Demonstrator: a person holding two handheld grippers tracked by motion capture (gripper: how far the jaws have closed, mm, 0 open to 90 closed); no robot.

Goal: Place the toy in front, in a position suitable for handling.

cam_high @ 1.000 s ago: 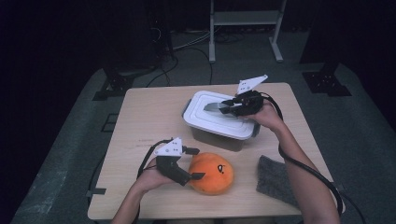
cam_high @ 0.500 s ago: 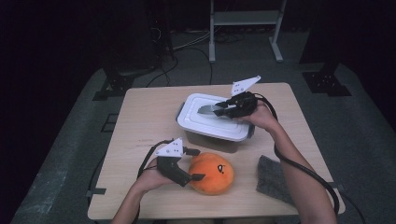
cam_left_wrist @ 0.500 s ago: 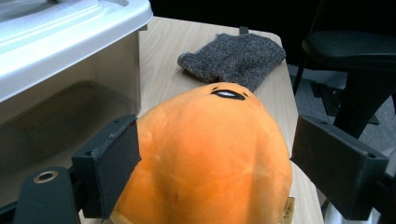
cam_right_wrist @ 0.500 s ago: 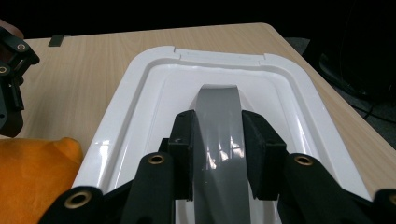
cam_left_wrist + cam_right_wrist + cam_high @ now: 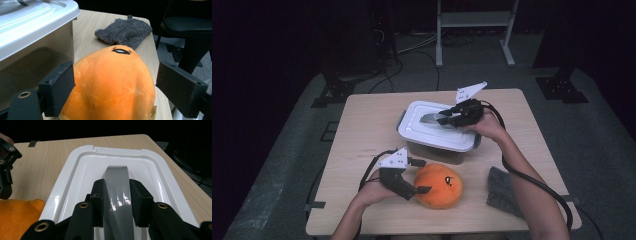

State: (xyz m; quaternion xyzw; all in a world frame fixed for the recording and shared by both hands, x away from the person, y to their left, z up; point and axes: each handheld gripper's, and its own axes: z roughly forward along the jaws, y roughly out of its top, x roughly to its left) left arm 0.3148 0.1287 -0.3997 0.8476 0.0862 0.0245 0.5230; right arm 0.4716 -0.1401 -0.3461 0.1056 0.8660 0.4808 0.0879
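Now we are pinching the grey plastic handle [image 5: 117, 192] of the white rectangular box lid [image 5: 437, 125] with our right gripper [image 5: 447, 119], while our left gripper [image 5: 416, 176] is spreading its jaws around the round orange plush toy [image 5: 110, 82].

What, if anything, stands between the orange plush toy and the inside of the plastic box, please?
The white lid covers the box; the right gripper is clamped on its grey handle. The left gripper's jaws flank the plush toy.

High overview — two close claw views
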